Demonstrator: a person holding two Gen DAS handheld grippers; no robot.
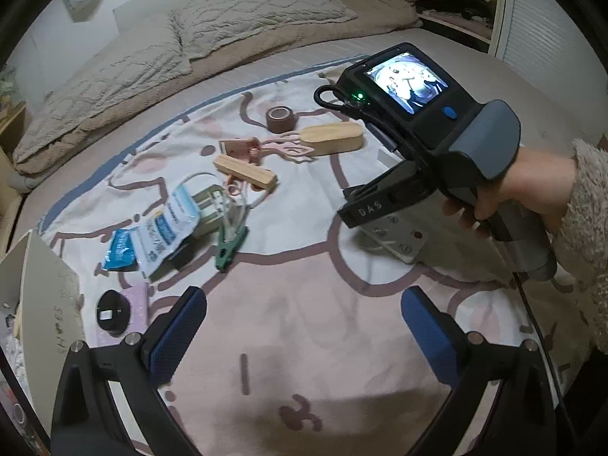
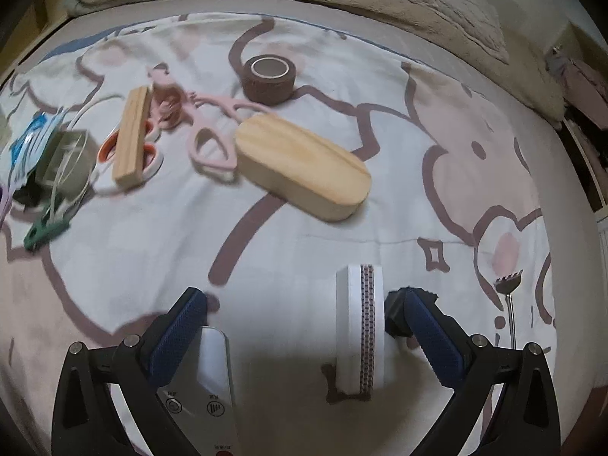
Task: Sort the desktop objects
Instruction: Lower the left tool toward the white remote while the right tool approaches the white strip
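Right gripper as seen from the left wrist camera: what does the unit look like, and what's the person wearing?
The right gripper is a black and grey pistol-grip unit with a small live screen, a blue button, a green light, a looped black cable and "DAS" on its finger. Its fingers carry blue textured pads on black arms. The hand comes out of a fuzzy beige sleeve.

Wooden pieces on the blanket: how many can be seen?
2. A light oval wooden block with rounded ends lies mid-blanket, touching the pink scissors' handles. A narrow rectangular wooden bar lies left of it, across orange-handled scissors. Others could be hidden under the clutter.
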